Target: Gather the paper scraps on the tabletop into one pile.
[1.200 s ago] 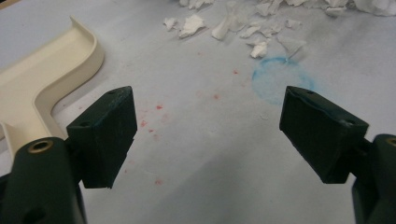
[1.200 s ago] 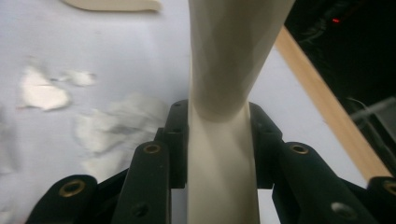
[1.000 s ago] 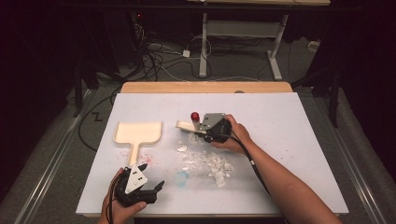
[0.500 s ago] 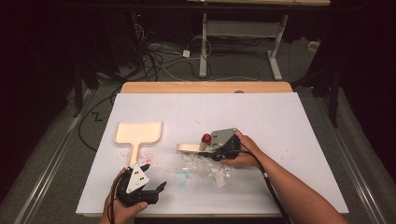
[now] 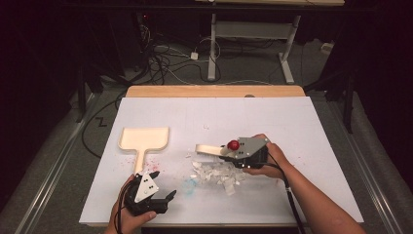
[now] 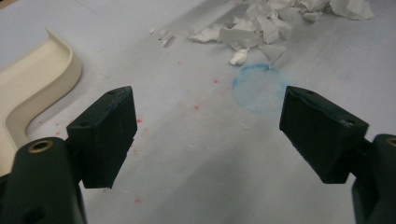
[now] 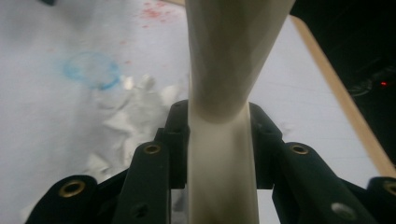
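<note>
A cream dustpan (image 5: 144, 138) lies flat on the white table at the left, its handle pointing toward me; its curved rim (image 6: 32, 79) shows in the left gripper view. A pile of torn white paper scraps (image 5: 216, 173) lies mid-table. My right gripper (image 5: 228, 152) is shut on a cream flat-handled tool (image 5: 207, 148), held just behind the scraps and pointing left. In the right gripper view the tool (image 7: 229, 70) runs up between the jaws, with the scraps (image 7: 135, 116) to its left. My left gripper (image 5: 165, 201) rests open near the front edge, holding nothing.
A blue ring stain (image 5: 189, 184) and red specks mark the table between the left gripper and the scraps. The wooden table edge (image 5: 214, 91) runs along the back. Beyond it are cables and a desk frame on the floor.
My right gripper has carried the cream tool right and toward me, up to the back of the scrap pile. The left gripper has stayed where it was.
</note>
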Available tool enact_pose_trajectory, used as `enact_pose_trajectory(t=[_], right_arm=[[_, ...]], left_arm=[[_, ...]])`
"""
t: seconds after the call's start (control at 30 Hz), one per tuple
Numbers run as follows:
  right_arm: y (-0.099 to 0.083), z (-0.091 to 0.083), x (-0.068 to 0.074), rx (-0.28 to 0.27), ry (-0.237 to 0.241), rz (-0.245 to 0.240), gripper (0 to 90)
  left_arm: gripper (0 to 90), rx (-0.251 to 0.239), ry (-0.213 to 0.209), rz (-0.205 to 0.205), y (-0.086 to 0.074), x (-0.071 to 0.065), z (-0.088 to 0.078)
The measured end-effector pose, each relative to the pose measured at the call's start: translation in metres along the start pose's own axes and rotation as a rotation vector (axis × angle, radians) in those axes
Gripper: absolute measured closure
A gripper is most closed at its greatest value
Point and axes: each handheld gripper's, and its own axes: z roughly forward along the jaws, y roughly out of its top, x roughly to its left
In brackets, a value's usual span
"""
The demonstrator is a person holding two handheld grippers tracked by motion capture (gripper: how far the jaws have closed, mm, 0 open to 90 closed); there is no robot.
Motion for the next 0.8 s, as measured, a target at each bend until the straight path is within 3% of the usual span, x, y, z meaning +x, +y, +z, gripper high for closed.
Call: enact_pose_trajectory(t=[0.07,0.23,0.33,0.4,0.5,0.53,0.6,0.67,0.77,0.8], right_arm=[[0.001,0.000,-0.011,0.001,-0.017,0.011,67.8],[-0.001,0.013,-0.044,0.075,-0.159,0.038,67.8],[-0.005,0.027,-0.066,0.104,-0.222,0.105,67.8],[-0.008,0.040,-0.078,0.136,-0.248,0.137,67.8],[-0.011,0.053,-0.084,0.171,-0.281,0.152,67.8],[-0.013,0.066,-0.087,0.187,-0.280,0.162,67.8],[-0.014,0.072,-0.088,0.201,-0.268,0.167,67.8],[-0.015,0.085,-0.086,0.170,-0.229,0.208,67.8],[-0.012,0.092,-0.081,0.166,-0.202,0.202,67.8],[-0.008,0.097,-0.075,0.175,-0.169,0.180,67.7]], left_arm=[[18.0,0.000,-0.006,0.001,0.000,0.001,0.001],[18.0,-0.001,-0.007,-0.003,0.000,0.003,0.001],[18.0,-0.004,-0.008,-0.005,-0.001,0.003,0.000],[18.0,-0.004,-0.009,-0.004,-0.001,0.004,0.000],[18.0,-0.003,-0.015,-0.010,-0.002,0.004,0.000],[18.0,-0.004,-0.016,-0.011,-0.003,0.005,0.000],[18.0,-0.004,-0.015,-0.011,-0.003,0.005,0.000],[18.0,-0.007,-0.016,-0.011,-0.003,0.005,-0.001],[18.0,-0.014,-0.016,-0.010,-0.003,0.004,-0.003],[18.0,-0.015,-0.015,-0.010,-0.003,0.004,-0.004]])
